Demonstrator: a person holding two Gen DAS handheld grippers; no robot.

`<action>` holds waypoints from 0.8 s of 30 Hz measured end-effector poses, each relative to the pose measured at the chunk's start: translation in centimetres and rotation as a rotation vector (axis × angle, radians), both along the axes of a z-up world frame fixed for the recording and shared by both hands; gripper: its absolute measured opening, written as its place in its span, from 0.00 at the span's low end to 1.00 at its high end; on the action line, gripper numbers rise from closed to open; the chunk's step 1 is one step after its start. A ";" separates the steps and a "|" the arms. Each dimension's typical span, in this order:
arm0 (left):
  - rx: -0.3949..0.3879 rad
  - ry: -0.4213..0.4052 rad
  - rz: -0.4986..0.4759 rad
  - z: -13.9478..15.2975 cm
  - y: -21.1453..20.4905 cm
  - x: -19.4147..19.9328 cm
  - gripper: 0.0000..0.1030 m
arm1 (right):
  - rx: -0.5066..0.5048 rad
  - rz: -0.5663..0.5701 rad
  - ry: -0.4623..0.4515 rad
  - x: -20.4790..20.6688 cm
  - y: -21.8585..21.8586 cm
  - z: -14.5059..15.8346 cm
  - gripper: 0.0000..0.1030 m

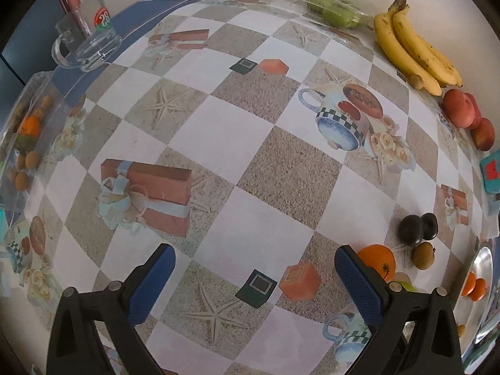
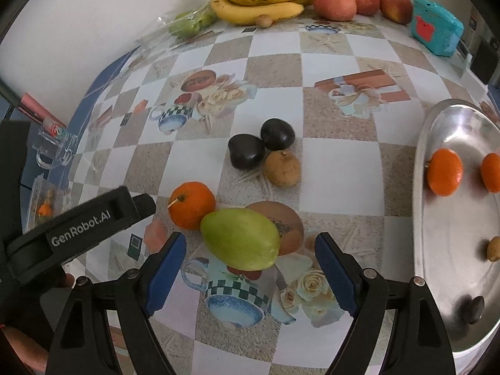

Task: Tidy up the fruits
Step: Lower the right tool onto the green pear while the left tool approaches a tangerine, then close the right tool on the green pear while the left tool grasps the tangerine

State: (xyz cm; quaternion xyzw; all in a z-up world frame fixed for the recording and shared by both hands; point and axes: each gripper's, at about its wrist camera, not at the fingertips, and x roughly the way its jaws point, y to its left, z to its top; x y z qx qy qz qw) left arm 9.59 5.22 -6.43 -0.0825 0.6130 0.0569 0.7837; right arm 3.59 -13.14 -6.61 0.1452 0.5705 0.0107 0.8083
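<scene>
In the right wrist view my right gripper [image 2: 250, 247] is open, with a green mango [image 2: 239, 239] lying on the table between its fingers. Behind it lie an orange [image 2: 191, 204], two dark plums [image 2: 261, 147] and a brown fruit [image 2: 282, 168]. A steel tray [image 2: 437, 234] at the right holds two oranges [image 2: 444, 171], a small brown fruit and a dark one. My left gripper [image 1: 253, 268] is open and empty over the tablecloth; the orange [image 1: 379, 261] and plums [image 1: 415, 225] lie to its right. The left gripper's body also shows in the right wrist view [image 2: 81, 228].
Bananas [image 2: 265, 0], red apples [image 2: 350, 1] and a bag of green fruit [image 2: 190, 22] lie along the far wall. A teal box [image 2: 436, 28] stands at the back right. A glass mug [image 1: 89, 34] and a clear box of fruit [image 1: 28, 131] are at the left.
</scene>
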 end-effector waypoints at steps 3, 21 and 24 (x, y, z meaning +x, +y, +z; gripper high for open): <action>-0.001 -0.005 0.007 0.2 0.2 0.0 1.00 | -0.011 0.016 -0.008 0.1 0.5 0.0 0.82; -0.011 -0.025 0.009 0.8 0.1 0.1 1.00 | -0.010 0.013 -0.010 0.0 0.7 0.4 0.52; -0.022 -0.035 0.007 1.1 0.2 0.1 1.00 | 0.009 0.012 -0.008 0.0 0.6 0.5 0.52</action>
